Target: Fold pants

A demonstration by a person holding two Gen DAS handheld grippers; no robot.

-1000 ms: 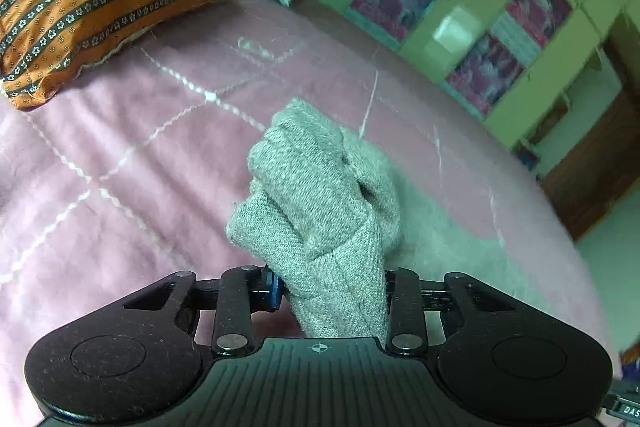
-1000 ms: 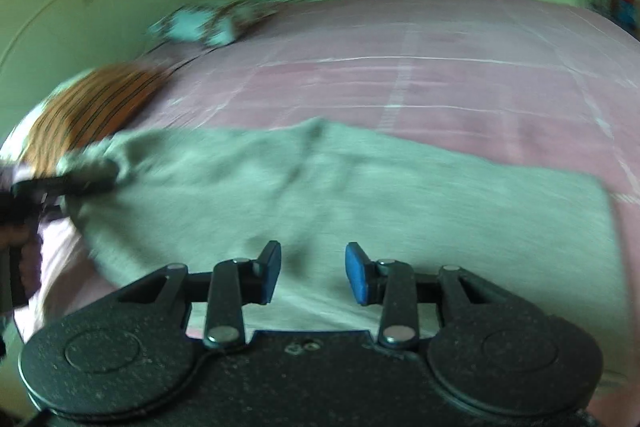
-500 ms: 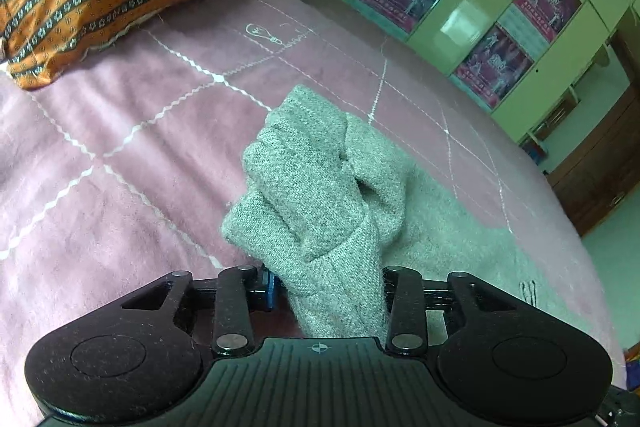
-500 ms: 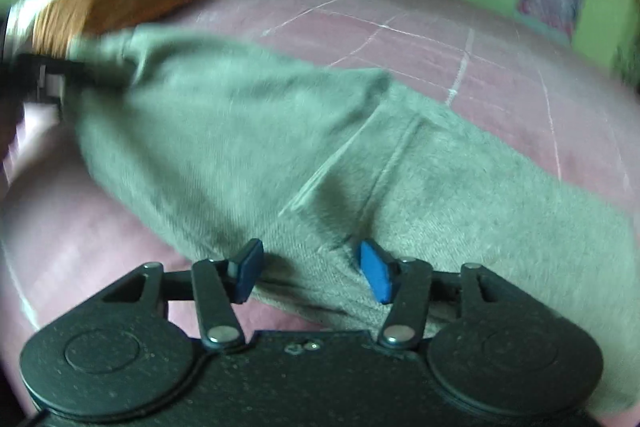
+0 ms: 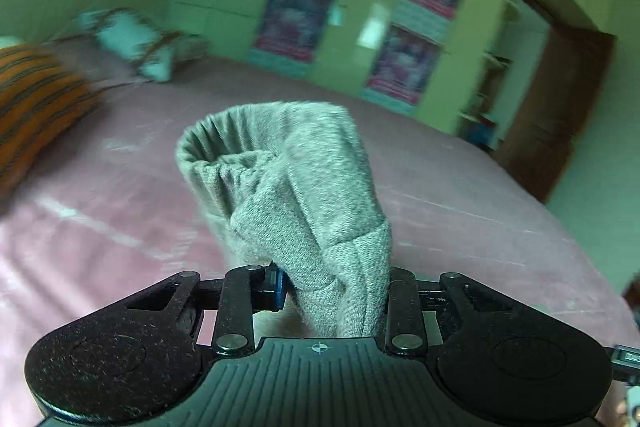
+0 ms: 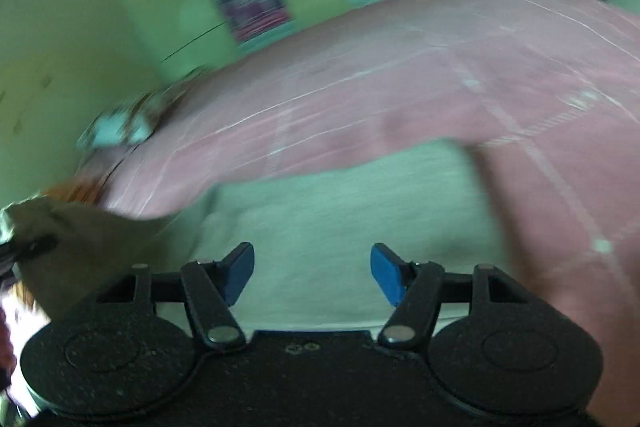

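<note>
The grey knit pants [image 5: 304, 195] are bunched between the fingers of my left gripper [image 5: 334, 287], which is shut on their elastic waistband end and holds it raised above the pink bed. In the right wrist view the pants [image 6: 340, 227] lie spread flat on the bedspread, blurred. My right gripper [image 6: 312, 273] is open and empty just above that cloth. The left gripper [image 6: 24, 251] shows at the far left edge, holding a lifted corner of the pants.
A pink quilted bedspread [image 5: 460, 219] covers the bed. An orange striped pillow [image 5: 36, 103] and a teal patterned pillow [image 5: 132, 43] lie at the head. Green cupboards with posters [image 5: 304, 23] stand behind, and a brown door [image 5: 560, 115] at right.
My left gripper has lifted and tilted up with the pants end, now showing more wall. My right gripper has swung over the flat cloth and its fingers have spread wider.
</note>
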